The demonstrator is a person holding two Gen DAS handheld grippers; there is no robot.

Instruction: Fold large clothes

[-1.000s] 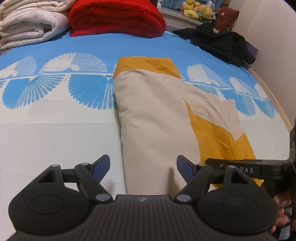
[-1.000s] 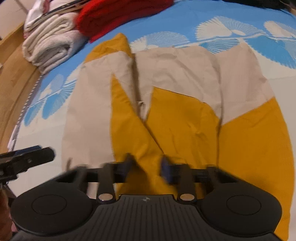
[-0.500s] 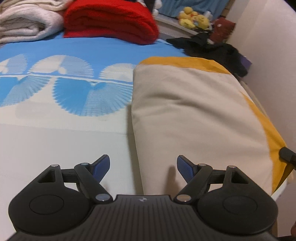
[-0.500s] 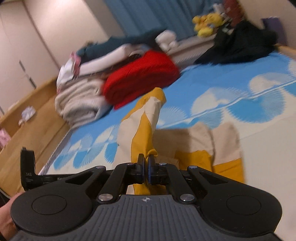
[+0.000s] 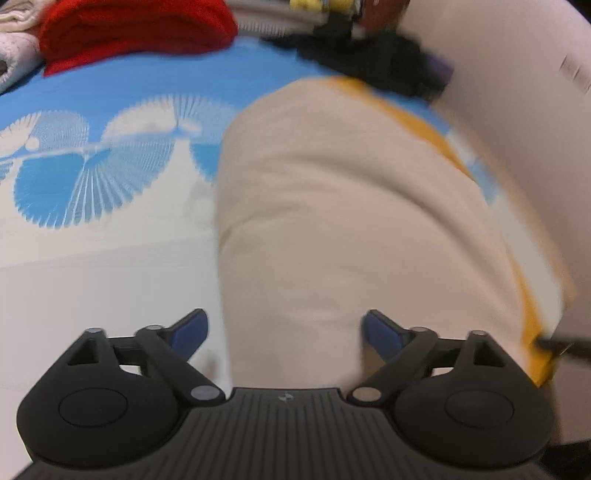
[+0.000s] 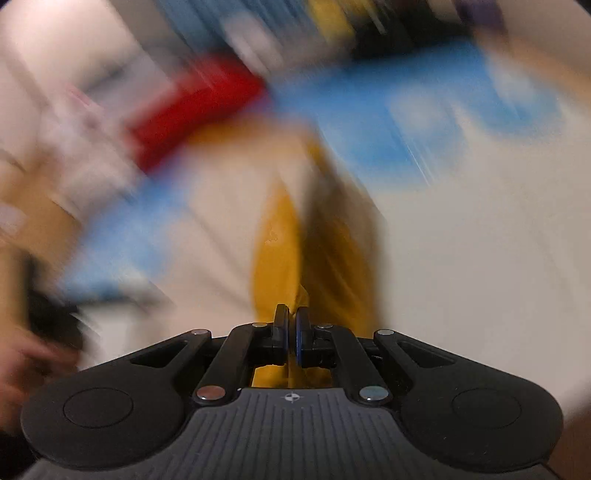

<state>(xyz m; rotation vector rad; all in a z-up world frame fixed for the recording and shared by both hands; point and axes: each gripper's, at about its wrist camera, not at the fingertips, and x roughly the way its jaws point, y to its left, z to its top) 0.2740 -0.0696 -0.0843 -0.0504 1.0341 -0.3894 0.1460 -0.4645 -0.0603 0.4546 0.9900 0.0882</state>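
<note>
While the right wrist view is smeared by motion blur, its centre is sharp enough to show the right gripper (image 6: pixel 291 328) with its blue pads pressed together on a fold of the garment (image 5: pixel 351 206), pinching the yellow cloth so that it rises in a ridge straight ahead of the fingers. The garment is beige with yellow panels and lies on the bedspread (image 5: pixel 110 266), a white and blue sheet printed with fan shapes. In the left wrist view the beige cloth bulges up in a broad fold, with a yellow strip along its right edge. The left gripper (image 5: pixel 286 332) hangs just above the near end of that fold; its jaws are opening and stand wide, with beige cloth showing between them and neither pad pressing on it. At the far end of the bed sit a red blanket (image 5: pixel 136 29), a pale quilt (image 5: pixel 14 55) beside it at the left, and a heap of dark clothes (image 5: pixel 373 59) to the right
</note>
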